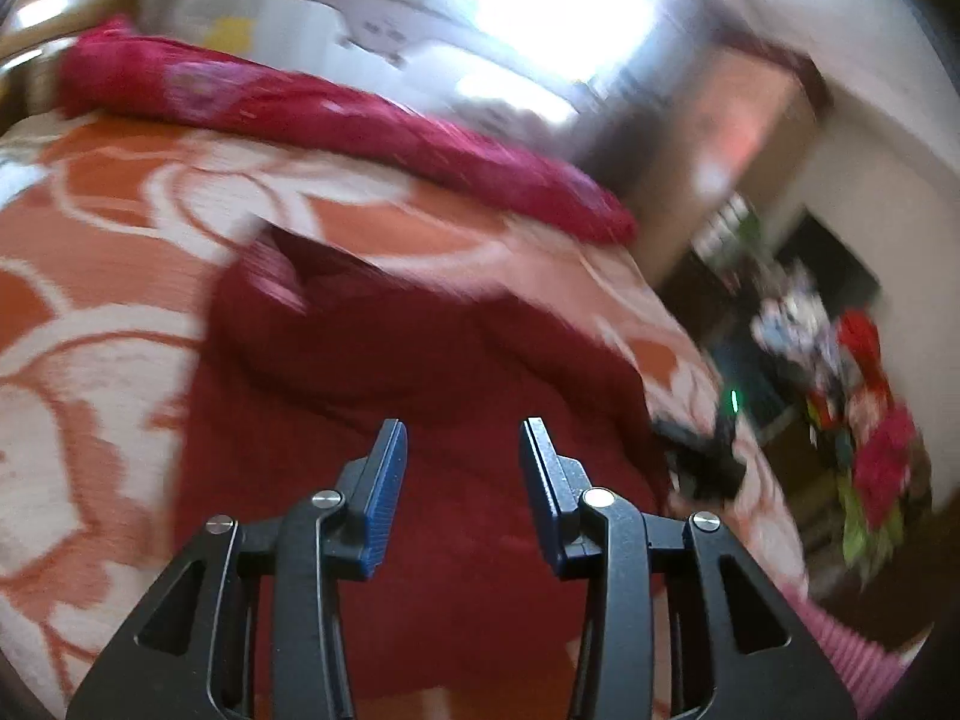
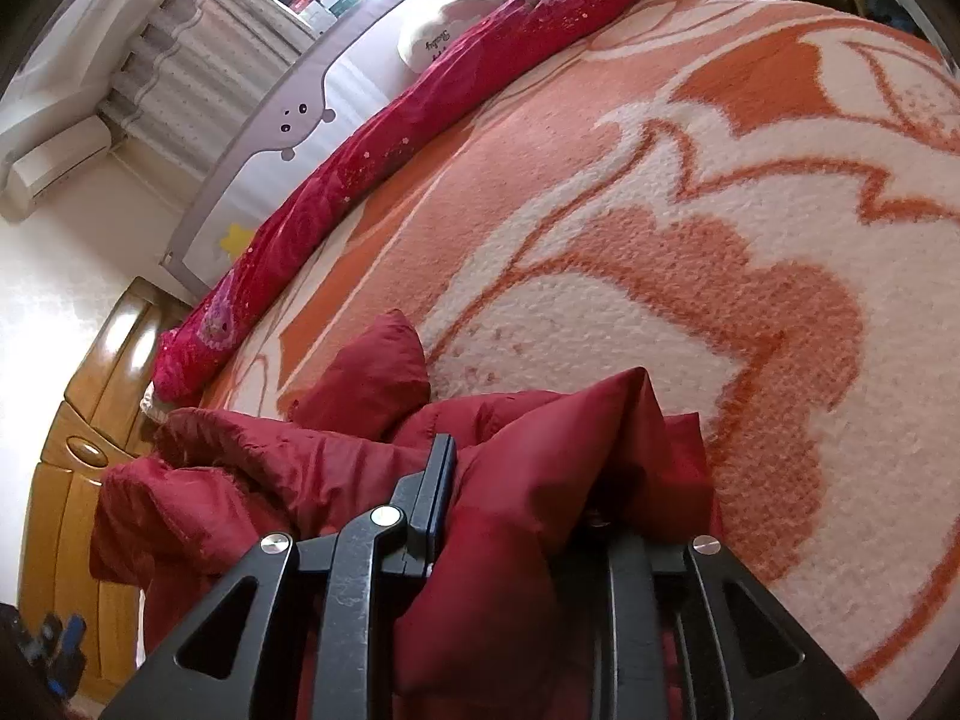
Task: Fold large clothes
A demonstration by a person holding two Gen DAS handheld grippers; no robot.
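Note:
A dark red padded jacket [image 1: 420, 360] lies on the bed over an orange and white flowered blanket [image 1: 108, 300]. My left gripper [image 1: 462, 438] is open and empty, hovering just above the jacket; this view is motion-blurred. My right gripper [image 2: 510, 456] is shut on a thick fold of the same red jacket [image 2: 528, 510], which bulges up between the jaws and hides the right finger. More of the jacket bunches to the left [image 2: 240, 468]. The other gripper shows as a dark blurred shape [image 1: 702, 450] at the jacket's right edge.
A long magenta rolled quilt [image 2: 384, 156] lies along the bed's far side, against a grey bed rail [image 2: 270, 120]. A wooden cabinet [image 2: 78, 450] stands beside the bed. A pile of colourful clothes [image 1: 864, 420] lies on the floor to the right of the bed.

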